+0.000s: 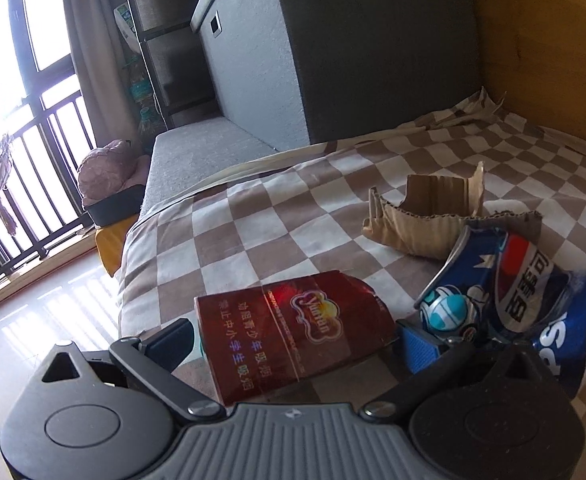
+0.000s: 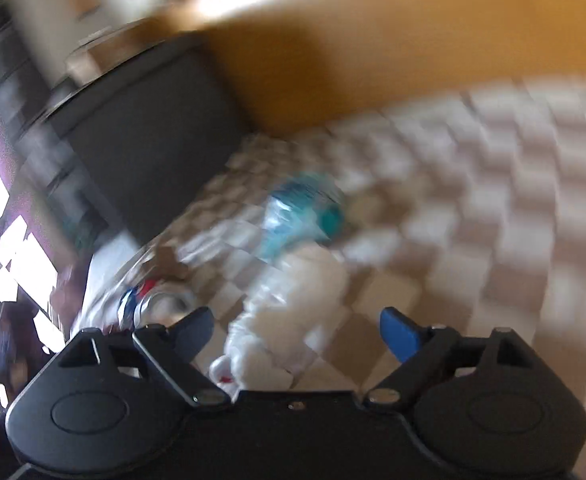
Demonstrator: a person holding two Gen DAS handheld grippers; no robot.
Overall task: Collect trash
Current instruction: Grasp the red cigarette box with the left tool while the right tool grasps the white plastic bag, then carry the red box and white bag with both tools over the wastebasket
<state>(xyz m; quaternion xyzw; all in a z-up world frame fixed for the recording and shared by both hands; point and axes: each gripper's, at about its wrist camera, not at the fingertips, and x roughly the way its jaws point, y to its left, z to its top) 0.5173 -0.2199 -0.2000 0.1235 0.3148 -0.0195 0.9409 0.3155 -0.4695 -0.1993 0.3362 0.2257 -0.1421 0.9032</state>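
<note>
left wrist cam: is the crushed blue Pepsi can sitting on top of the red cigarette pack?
No, the crushed blue Pepsi can lies beside the red cigarette pack on the checkered brown-and-white blanket.

Brown-and-white checkered bedsheet (image 1: 277,216) covers the bed, w/ an orange wooden headboard (image 1: 541,40) at its far edge. Beside the bed – a big dark grey upholstered block (image 1: 333,52) on a light grey ledge (image 1: 197,160). Pink plush cushion (image 1: 107,172) sits in a black tray nr the black window railing (image 1: 33,168); beige curtain (image 1: 89,40) hangs alongside.
</note>
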